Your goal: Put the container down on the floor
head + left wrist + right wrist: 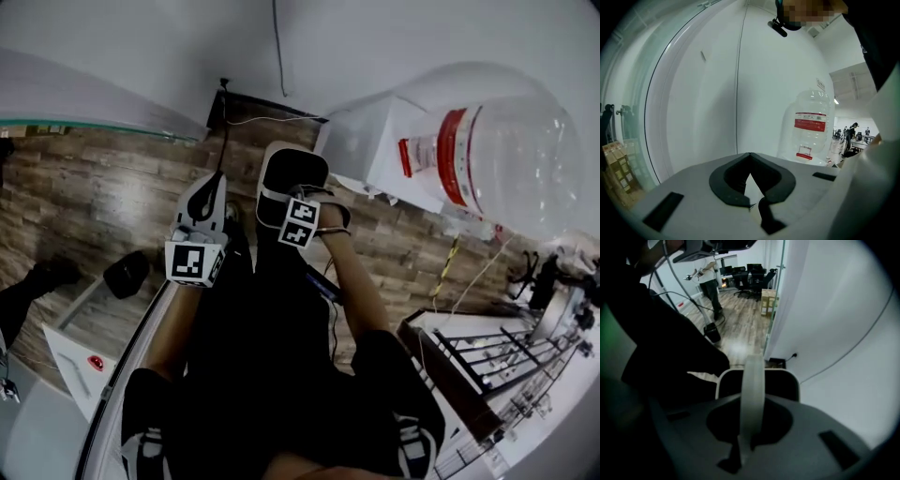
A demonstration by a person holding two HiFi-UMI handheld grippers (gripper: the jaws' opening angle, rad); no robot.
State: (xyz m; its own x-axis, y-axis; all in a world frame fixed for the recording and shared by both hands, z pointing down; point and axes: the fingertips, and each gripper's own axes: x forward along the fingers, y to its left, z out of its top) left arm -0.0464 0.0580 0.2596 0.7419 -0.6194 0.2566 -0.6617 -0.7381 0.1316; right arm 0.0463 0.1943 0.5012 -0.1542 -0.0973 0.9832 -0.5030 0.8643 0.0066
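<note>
Two grippers are held up in front of the person's dark torso, and neither carries anything.

Left gripper: in the head view it sits just toward 9 o'clock of centre, above the brown wood-plank floor. In the left gripper view its jaws meet at a point with nothing between them, so it is closed and empty.

Right gripper: it is just beside the left one, at about 12 o'clock of centre. In the right gripper view its jaws are pressed into one pale strip. It is also closed, with nothing clamped.

Large clear plastic water container with a red label band: in the head view it is at 2 o'clock, well apart from both grippers. It sits against a white box-shaped unit. In the left gripper view it stands upright at about 3 o'clock, in front of the white wall. Its base is not clearly shown, so I cannot tell whether it rests on the box top or on the floor beside it.

Progress (judgement): no step of the task shows as done. The container looks raised on the white unit, not on the planks, and nothing grips it. If so, the approach, the grasp, the lift clear of the unit and the lowering onto bare floor all remain. The container's bulk suggests both grippers will be needed.
</note>
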